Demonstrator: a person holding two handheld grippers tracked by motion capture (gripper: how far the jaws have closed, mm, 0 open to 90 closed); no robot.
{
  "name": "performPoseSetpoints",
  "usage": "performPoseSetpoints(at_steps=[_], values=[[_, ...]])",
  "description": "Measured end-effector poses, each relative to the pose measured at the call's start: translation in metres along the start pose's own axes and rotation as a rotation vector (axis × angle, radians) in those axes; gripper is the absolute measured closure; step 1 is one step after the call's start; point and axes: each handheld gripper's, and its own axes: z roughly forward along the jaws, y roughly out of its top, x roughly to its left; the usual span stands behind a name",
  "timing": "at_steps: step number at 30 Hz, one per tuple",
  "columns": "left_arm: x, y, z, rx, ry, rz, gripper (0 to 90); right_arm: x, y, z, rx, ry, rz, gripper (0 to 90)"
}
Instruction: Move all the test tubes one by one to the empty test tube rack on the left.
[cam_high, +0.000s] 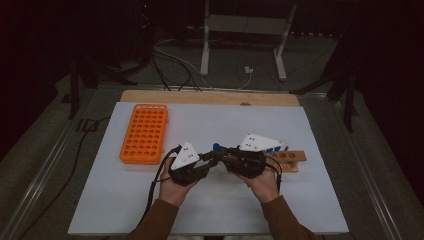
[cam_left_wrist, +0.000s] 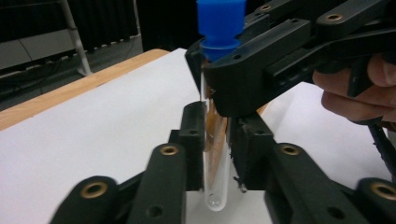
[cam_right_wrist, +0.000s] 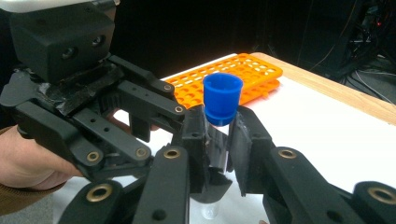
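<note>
**Observer:** What do you have on the high view?

**Operator:** I see both hands meeting near the middle of the white table (cam_high: 125, 210). My left gripper (cam_high: 212, 159) and right gripper (cam_high: 224, 155) are tip to tip, with a blue cap (cam_high: 216, 147) poking up where they join. From up there I can't make out the tube itself, only the cap. The orange rack (cam_high: 144, 133) lies well to the left, and a wooden rack (cam_high: 290, 160) sits just behind the right hand (cam_high: 264, 184).

**Observer:** And closer in?

**Operator:** The left gripper view gives me the detail. The test tube (cam_left_wrist: 216, 158) stands upright, its rounded bottom hanging just above the table (cam_left_wrist: 93, 135). My left gripper (cam_left_wrist: 215, 154) is pinching the lower part of the glass; no earlier picture here, so I only report the pinch. The right gripper (cam_left_wrist: 219, 93) is clamped on the tube just under the blue cap (cam_left_wrist: 221, 25), above my own jaws. Something brownish shows inside or behind the glass; I can't tell which.

**Observer:** Does the right gripper view agree?

**Operator:** Yes. There my right gripper (cam_right_wrist: 217, 140) is pressed on the test tube (cam_right_wrist: 217, 144) right below the blue cap (cam_right_wrist: 222, 98), and the left gripper (cam_right_wrist: 205, 184) crosses beneath it from the left, held by the left hand (cam_right_wrist: 28, 158). This view also puts the orange rack (cam_right_wrist: 233, 77) behind the tube, on the table (cam_right_wrist: 336, 126), which the left gripper view leaves out.
</note>
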Motion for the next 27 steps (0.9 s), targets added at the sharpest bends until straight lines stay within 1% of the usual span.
performPoseSetpoints(at_steps=[3, 4, 5, 6, 8, 9, 11, 12, 13, 15, 16, 17, 18, 19, 20, 21, 22, 24, 25, 27], values=[[0.001, 0.0, -0.001, -0.001, -0.002, 0.003, 77.2, 0.0, 0.0, 0.0, 0.0, 0.002, 0.0, 76.6], [0.001, 0.0, -0.001, -0.002, 0.0, 0.005, 77.4, 0.0, 0.0, 0.0, -0.003, 0.002, 0.0, 72.5], [0.001, 0.0, -0.001, -0.001, 0.0, 0.007, 77.4, 0.0, 0.0, 0.0, -0.003, 0.002, 0.0, 72.5], [0.002, 0.0, -0.001, 0.002, 0.001, 0.007, 77.4, -0.001, 0.0, -0.001, -0.008, 0.006, 0.004, 67.8], [0.004, -0.001, -0.001, 0.005, 0.005, 0.002, 77.5, -0.002, 0.001, -0.002, -0.015, 0.011, 0.02, 55.4], [0.005, -0.002, -0.001, 0.003, 0.007, -0.005, 77.6, -0.003, 0.0, -0.004, -0.018, 0.013, 0.034, 42.7], [0.009, -0.004, -0.002, -0.001, 0.018, -0.023, 77.7, -0.003, 0.0, -0.006, -0.015, -0.011, 0.028, 31.0], [0.012, -0.004, -0.003, -0.005, 0.021, -0.033, 77.7, -0.003, 0.0, -0.007, -0.013, -0.022, 0.027, 25.9], [0.014, -0.005, -0.004, -0.008, 0.027, -0.044, 77.7, -0.003, 0.0, -0.007, -0.013, -0.022, 0.027, 25.9], [0.018, -0.006, -0.007, -0.008, 0.037, -0.048, 77.8, -0.004, -0.001, -0.011, -0.022, -0.055, 0.032, 16.3], [0.019, -0.007, -0.008, -0.01, 0.043, -0.052, 77.8, -0.004, -0.001, -0.011, -0.022, -0.055, 0.032, 16.3], [0.021, -0.007, -0.009, -0.01, 0.049, -0.053, 77.9, -0.005, -0.001, -0.014, -0.023, -0.076, 0.028, 13.2], [0.023, -0.007, -0.011, -0.012, 0.054, -0.051, 77.9, -0.006, -0.002, -0.016, -0.025, -0.082, 0.029, 11.3], [0.025, -0.008, -0.012, -0.013, 0.06, -0.052, 77.9, -0.006, -0.002, -0.016, -0.025, -0.082, 0.029, 11.3], [0.027, -0.008, -0.014, -0.017, 0.063, -0.057, 77.9, -0.007, -0.003, -0.018, -0.023, -0.098, 0.034, 7.8], [0.032, -0.008, -0.017, -0.024, 0.074, -0.064, 77.9, -0.007, -0.004, -0.019, -0.021, -0.106, 0.03, 6.5], [0.032, -0.008, -0.017, -0.024, 0.074, -0.064, 77.9, -0.007, -0.005, -0.02, -0.019, -0.112, 0.028, 5.4], [0.037, -0.009, -0.021, -0.026, 0.083, -0.07, 77.9, -0.007, -0.006, -0.022, -0.018, -0.114, 0.022, 4.4], [0.039, -0.009, -0.023, -0.028, 0.088, -0.074, 77.9, -0.008, -0.007, -0.025, -0.018, -0.129, 0.011, 4.0], [0.044, -0.01, -0.027, -0.03, 0.101, -0.075, 77.9, -0.009, -0.008, -0.03, -0.02, -0.145, 0.002, 3.3]])
